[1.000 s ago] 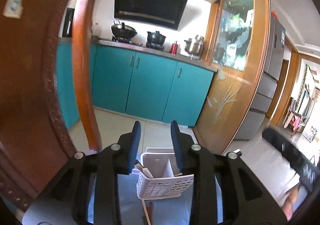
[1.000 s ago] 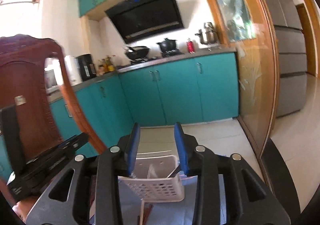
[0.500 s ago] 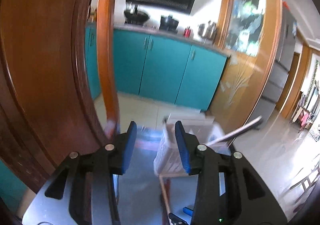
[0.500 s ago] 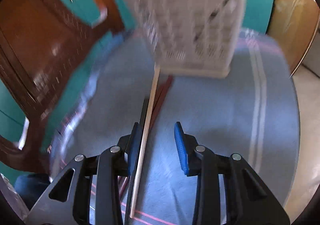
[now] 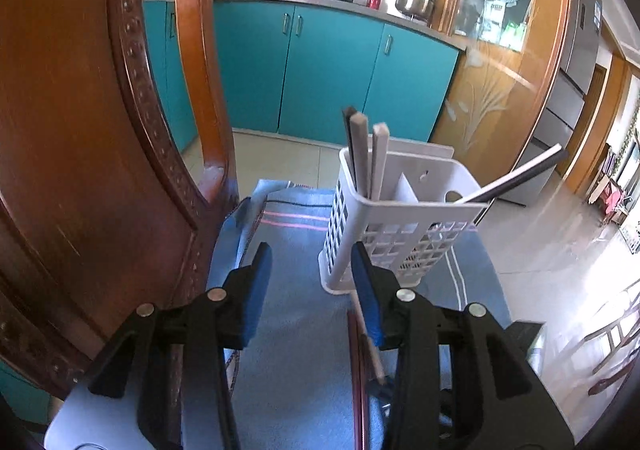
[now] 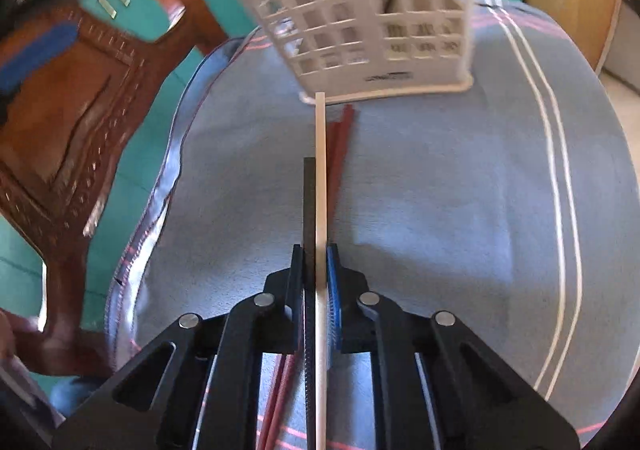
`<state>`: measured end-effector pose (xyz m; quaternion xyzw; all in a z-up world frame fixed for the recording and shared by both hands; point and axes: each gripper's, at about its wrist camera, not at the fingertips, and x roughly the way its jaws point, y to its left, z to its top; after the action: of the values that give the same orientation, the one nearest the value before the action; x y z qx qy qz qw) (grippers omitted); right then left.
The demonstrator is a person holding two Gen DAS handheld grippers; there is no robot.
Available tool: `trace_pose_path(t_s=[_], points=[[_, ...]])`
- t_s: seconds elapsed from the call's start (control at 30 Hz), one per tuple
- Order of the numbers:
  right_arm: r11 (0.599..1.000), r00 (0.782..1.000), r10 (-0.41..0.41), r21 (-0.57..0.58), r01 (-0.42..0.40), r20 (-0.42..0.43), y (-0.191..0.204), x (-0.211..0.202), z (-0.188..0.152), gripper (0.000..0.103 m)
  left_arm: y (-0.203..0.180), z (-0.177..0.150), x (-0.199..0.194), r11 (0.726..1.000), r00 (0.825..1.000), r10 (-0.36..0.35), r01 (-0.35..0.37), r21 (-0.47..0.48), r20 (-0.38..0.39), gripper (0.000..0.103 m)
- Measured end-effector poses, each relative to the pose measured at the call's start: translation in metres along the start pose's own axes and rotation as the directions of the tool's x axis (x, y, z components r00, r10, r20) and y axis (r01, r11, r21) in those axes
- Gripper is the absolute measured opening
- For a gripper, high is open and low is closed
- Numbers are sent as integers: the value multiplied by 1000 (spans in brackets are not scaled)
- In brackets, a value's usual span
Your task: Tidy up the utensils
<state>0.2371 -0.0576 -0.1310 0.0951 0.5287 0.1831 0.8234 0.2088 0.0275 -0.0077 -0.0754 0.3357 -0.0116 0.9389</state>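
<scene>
L wrist cam looks fwd, tilted down past its fingers at white holder (image 5: 400, 226) close ahead, kitchen cabinets (image 5: 320, 66) behind. R wrist cam angles steeper, near the blue cloth (image 6: 440, 210). Both share holder, cloth.

The left hand-held gripper (image 5: 312, 270) is held pitched downward over the table, its blue-padded jaws parted with nothing between them. The right hand-held gripper (image 6: 316, 266) is tipped steeply down toward the table, and its jaws are being closed, with a pale chopstick (image 6: 320, 178) and a black chopstick (image 6: 309, 202) pinched between the pads.
</scene>
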Motion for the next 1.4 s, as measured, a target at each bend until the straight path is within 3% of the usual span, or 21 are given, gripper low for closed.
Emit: trace_pose_path(t_s=[0.1, 0.27, 0.43, 0.53, 0.7, 0.8, 0.97, 1.03, 1.13, 1.23, 1.3, 1.4], points=[[998, 999, 25, 64, -27, 27, -15, -15, 2, 12, -4, -3, 4, 1000, 1000, 5, -5, 13, -17, 43], [987, 999, -11, 159, 4, 42, -50, -37, -4, 13, -11, -13, 12, 999, 998, 14, -11, 46, -60, 46], [979, 991, -118, 172, 106, 62, -72, -58, -3, 14, -15, -24, 23, 998, 993, 33, -26, 59, -113, 51], [983, 989, -131, 138, 121, 65, -82, -53, 1, 19, -14, -30, 31, 998, 988, 42, -34, 52, -151, 53], [991, 991, -134, 23, 134, 28, -67, -49, -10, 22, -12, -41, 46, 998, 975, 41, -32, 45, -216, 53], [979, 979, -202, -38, 201, -9, -56, -31, -14, 22, -16, -47, 51, 997, 972, 46, -32, 65, -232, 53], [952, 953, -301, -45, 302, 23, -58, -33, -14, 22, -22, -49, 51, 996, 972, 39, -18, 92, -230, 53], [960, 959, -279, -13, 280, 42, -63, -39, -14, 22, -25, -49, 48, 994, 974, 41, -18, 104, -223, 54], [983, 981, -181, -27, 183, 75, -54, -49, -14, 22, -27, -47, 43, 993, 978, 53, -29, 118, -201, 55], [989, 992, -127, -75, 128, 24, -43, -41, -19, 22, -31, -47, 39, 989, 982, 70, -46, 141, -173, 56], [986, 990, -136, -102, 133, -22, -35, -30, -22, 22, -34, -47, 36, 984, 985, 84, -59, 166, -149, 58], [978, 986, -164, -130, 162, -7, -31, -26, -21, 20, -37, -48, 32, 980, 988, 87, -62, 187, -129, 59]])
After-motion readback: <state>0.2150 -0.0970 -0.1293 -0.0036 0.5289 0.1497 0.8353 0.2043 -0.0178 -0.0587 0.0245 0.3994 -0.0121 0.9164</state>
